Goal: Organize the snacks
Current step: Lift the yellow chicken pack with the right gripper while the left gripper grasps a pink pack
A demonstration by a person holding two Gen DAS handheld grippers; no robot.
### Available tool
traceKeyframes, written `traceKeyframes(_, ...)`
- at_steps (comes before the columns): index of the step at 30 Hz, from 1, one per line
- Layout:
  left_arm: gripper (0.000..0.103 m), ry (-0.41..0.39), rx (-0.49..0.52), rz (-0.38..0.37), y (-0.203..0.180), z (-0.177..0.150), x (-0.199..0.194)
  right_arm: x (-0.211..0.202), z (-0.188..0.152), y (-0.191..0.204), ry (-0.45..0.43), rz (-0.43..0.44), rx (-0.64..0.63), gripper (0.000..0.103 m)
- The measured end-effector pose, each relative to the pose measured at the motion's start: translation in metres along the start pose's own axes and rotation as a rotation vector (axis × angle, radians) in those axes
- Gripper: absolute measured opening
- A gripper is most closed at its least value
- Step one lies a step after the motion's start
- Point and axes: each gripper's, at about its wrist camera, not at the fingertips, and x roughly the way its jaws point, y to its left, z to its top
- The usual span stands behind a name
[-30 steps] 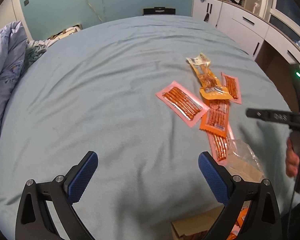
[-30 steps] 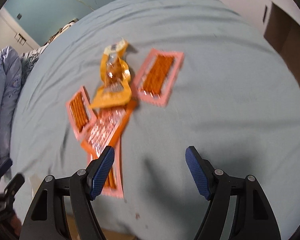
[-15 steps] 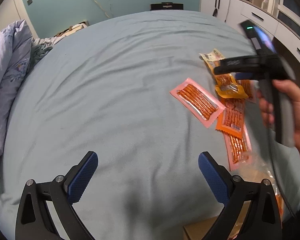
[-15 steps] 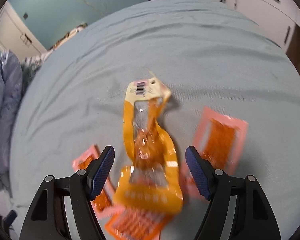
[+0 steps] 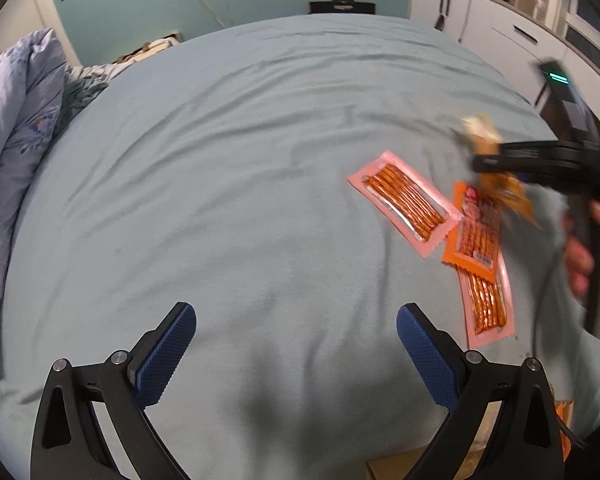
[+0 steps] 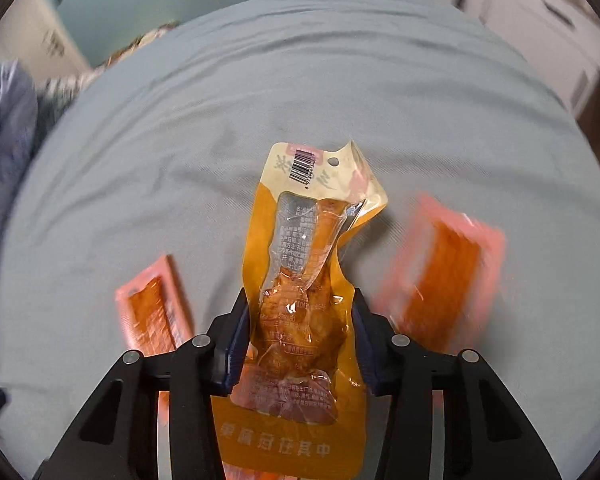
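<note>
Jaws of the left gripper (image 5: 296,352) stand wide apart with nothing between them, hovering over bare blue-grey sheet on the bed (image 5: 220,160), tilted steeply down toward it. Moving rightward in that view, a pink stick-snack packet (image 5: 406,203) lies flat and diagonal, an orange packet (image 5: 476,236) overlaps a second pink packet (image 5: 487,300) just beyond it, and at the far right a hand (image 5: 580,264) carries the right gripper (image 6: 300,340), blurred, above this cluster. In the right wrist view, that gripper's jaws have just been closing and now sit narrow on either side of the yellow chicken-snack pouch (image 6: 304,280), with the blue pads against its crinkled edges near the bulging lower half; the grip looks made, though how firmly cannot be told. The pouch's long axis runs straight away from the jaws, barcode end farthest, and it appears to stand up a little from the sheet. To its left lies a third pink packet (image 6: 154,304); to its right the diagonal pink packet shows again, smeared by motion. The right hand is clearly the one on the task's thing, and the left is well apart from every snack. A corner of a cardboard box (image 5: 396,466) shows at the left view's bottom edge, which is likely where the pouch belongs. The next move probably calls for lifting the pouch and carrying it back toward the person; the slack far end may flop or slip.
</note>
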Motion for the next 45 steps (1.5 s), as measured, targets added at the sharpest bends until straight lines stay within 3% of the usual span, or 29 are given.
traceKeyframes(5,0.102,0.018,-0.063,-0.074,0.015,-0.009,-0.006,-0.062,-0.015,-0.032,-0.012,0.130,0.167,0.044)
traceKeyframes(8,0.102,0.019,-0.078,-0.101,0.019,-0.012,-0.009,-0.109,-0.030,-0.042,-0.063,0.164,0.178,0.044)
traceKeyframes(13,0.102,-0.005,-0.069,-0.095,0.016,-0.011,-0.014,-0.164,-0.110,-0.061,-0.119,0.160,0.177,0.044)
traceKeyframes(18,0.102,0.031,-0.050,-0.149,0.004,-0.008,-0.010,-0.166,-0.166,-0.080,-0.077,0.162,0.239,0.044)
traceKeyframes(22,0.102,0.079,-0.045,-0.184,-0.014,0.025,0.004,-0.154,-0.157,-0.075,-0.061,0.103,0.217,0.044)
traceKeyframes(27,0.102,0.276,-0.102,-0.222,-0.045,0.078,0.064,-0.138,-0.144,-0.054,-0.067,0.101,0.164,0.044)
traceKeyframes(30,0.102,0.387,-0.089,-0.180,-0.074,0.100,0.107,-0.131,-0.145,-0.052,-0.048,0.073,0.140,0.044)
traceKeyframes(33,0.103,0.508,-0.067,-0.064,-0.096,0.107,0.154,-0.131,-0.144,-0.055,-0.048,0.048,0.125,0.044)
traceKeyframes(37,0.103,0.461,-0.123,-0.029,-0.102,0.111,0.165,-0.124,-0.137,-0.054,-0.040,0.050,0.142,0.044)
traceKeyframes(40,0.103,0.470,-0.114,-0.034,-0.104,0.111,0.167,-0.120,-0.135,-0.055,-0.032,0.053,0.155,0.044)
traceKeyframes(41,0.097,0.466,-0.103,-0.053,-0.103,0.111,0.165,-0.121,-0.137,-0.056,-0.029,0.054,0.157,0.044)
traceKeyframes(43,0.072,0.449,-0.077,-0.053,-0.100,0.111,0.158,-0.121,-0.139,-0.055,-0.021,0.064,0.163,0.044)
traceKeyframes(45,0.007,0.410,-0.036,-0.027,-0.094,0.109,0.144,-0.126,-0.140,-0.057,-0.021,0.073,0.173,0.044)
